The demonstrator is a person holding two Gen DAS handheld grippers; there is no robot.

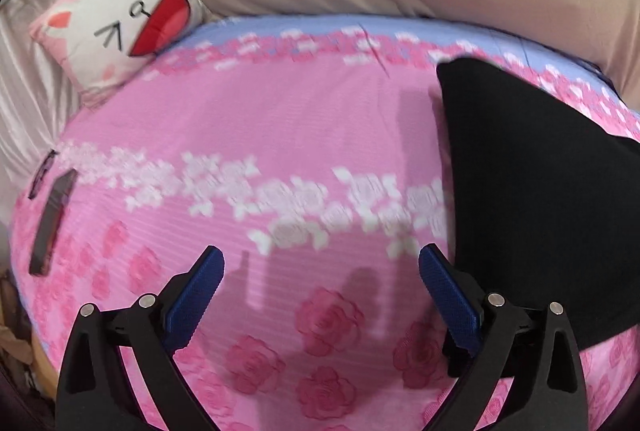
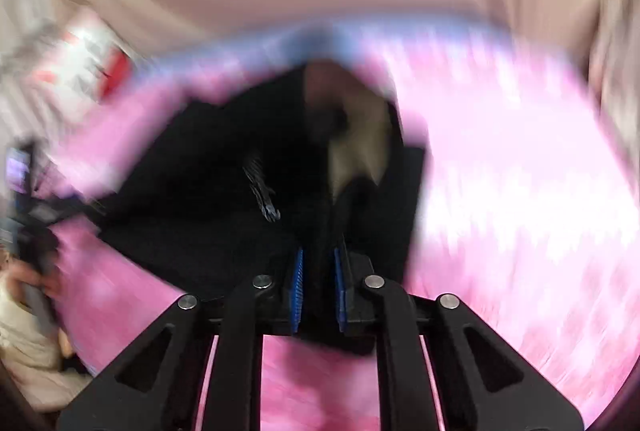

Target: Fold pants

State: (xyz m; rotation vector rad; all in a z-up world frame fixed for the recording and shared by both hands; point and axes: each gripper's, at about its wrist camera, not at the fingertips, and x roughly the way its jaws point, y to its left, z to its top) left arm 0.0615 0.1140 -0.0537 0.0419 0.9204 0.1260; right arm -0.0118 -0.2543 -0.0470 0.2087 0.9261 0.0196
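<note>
The black fabric pants (image 1: 532,183) lie on the bed's pink rose-print cover (image 1: 248,119), toward its right side in the left wrist view. The left gripper (image 1: 322,263) stands wide above bare cover, nothing between its blue pads; its right finger is just beside the pants' edge. The right gripper (image 2: 319,267) is narrow, its pads clamped on a fold of the pants (image 2: 208,167); this view is blurred. A white cartoon-face pillow (image 1: 116,27) rests at the bed's far left corner.
</note>
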